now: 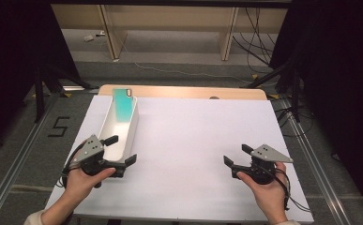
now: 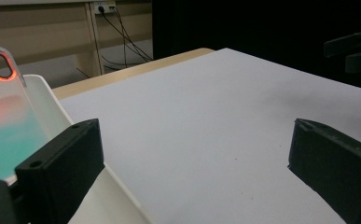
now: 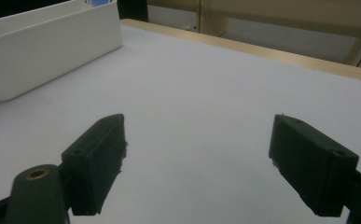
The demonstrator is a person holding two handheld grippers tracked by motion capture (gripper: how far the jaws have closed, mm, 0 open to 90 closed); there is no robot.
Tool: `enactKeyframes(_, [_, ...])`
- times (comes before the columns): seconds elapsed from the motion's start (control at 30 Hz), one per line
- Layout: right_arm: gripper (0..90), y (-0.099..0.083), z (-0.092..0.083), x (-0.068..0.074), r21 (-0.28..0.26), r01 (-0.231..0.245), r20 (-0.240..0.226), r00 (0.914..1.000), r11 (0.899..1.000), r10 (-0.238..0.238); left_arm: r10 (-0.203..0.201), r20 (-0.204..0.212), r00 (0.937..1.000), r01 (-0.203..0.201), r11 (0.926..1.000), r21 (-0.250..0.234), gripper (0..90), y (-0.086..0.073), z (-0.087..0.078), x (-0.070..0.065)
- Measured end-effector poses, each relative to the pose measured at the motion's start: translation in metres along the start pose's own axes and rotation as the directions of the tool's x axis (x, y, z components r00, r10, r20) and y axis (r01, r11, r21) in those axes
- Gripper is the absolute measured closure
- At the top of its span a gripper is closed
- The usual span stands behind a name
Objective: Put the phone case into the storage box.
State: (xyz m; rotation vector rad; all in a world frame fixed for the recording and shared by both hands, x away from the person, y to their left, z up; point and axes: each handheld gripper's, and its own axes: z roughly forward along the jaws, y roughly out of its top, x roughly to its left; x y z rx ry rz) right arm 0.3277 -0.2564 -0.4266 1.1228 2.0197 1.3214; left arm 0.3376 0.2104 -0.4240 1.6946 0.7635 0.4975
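Your left gripper (image 1: 121, 150) has its jaws wide apart, straddling the near right wall of the white tray (image 1: 131, 129): one jaw sits inside the tray, the other outside over the white sheet (image 1: 193, 136). Your right gripper (image 1: 236, 155) is likewise spread open with nothing between its jaws, hovering low over bare sheet, well apart from the tray.

From the high view, the phone case (image 1: 124, 104) leans in the tray's far end, looking plain teal. Your left gripper view (image 2: 194, 154) adds what that angle hides: the phone case (image 2: 3, 121) is translucent, shading from reddish at the camera cutout to teal lower down, with the tray (image 2: 52, 100) rim just beside your inner jaw. It also catches the other gripper (image 2: 355, 49), dark at the upper right.

Your right gripper view (image 3: 197, 163) shows the tray (image 3: 47, 46) from outside, its smooth white side wall across the sheet (image 3: 206, 88), and the wooden table edge (image 3: 262, 51) beyond.
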Motion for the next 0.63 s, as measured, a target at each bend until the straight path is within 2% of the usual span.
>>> enactKeyframes(0.03, [19.9,-0.0009,0.0018,-0.0002,-0.017,0.003,-0.006,1.0000,1.000,-0.003,0.006,0.000,1.0000,-0.006,1.0000,0.001,2.6,-0.0004,-0.0001,-0.0007])
enactKeyframes(0.17, [19.8,-0.0010,0.0009,-0.0007,-0.010,0.011,0.006,0.9999,1.000,-0.011,0.003,0.011,0.9999,-0.004,1.0000,0.004,2.6,-0.0034,0.0014,-0.0011])
enactKeyframes(0.23, [19.7,-0.0017,0.0021,-0.0007,-0.018,0.005,-0.006,1.0000,1.000,-0.005,0.006,0.004,1.0000,-0.006,0.9999,0.008,2.6,-0.0039,0.0012,-0.0015])
enactKeyframes(0.33, [19.7,-0.0023,0.0017,-0.0007,-0.008,-0.001,-0.006,1.0000,1.000,0.001,0.007,0.000,1.0000,-0.007,1.0000,0.005,2.6,-0.0045,0.0010,-0.0019])
enactKeyframes(0.37, [19.7,-0.0016,-0.0011,-0.0014,0.027,0.004,0.001,1.0000,1.000,-0.004,0.007,0.000,1.0000,-0.007,1.0000,0.006,2.7,-0.0050,0.0007,-0.0022])
enactKeyframes(0.4, [19.7,-0.0033,0.0028,-0.0016,-0.012,0.002,-0.005,1.0000,1.000,-0.002,0.006,-0.001,1.0000,-0.006,1.0000,0.004,2.6,-0.0055,0.0006,-0.0031])
enactKeyframes(0.43, [19.7,-0.0026,-0.0001,-0.0021,0.021,0.007,0.004,1.0000,1.000,-0.007,0.011,-0.002,0.9999,-0.011,0.9999,0.008,2.7,-0.0060,0.0003,-0.0036])
enactKeyframes(0.63, [19.7,-0.0028,0.0003,-0.0018,0.024,0.008,0.008,0.9999,1.000,-0.008,0.021,0.006,0.9998,-0.021,0.9998,0.009,2.7,-0.0081,0.0012,-0.0062])
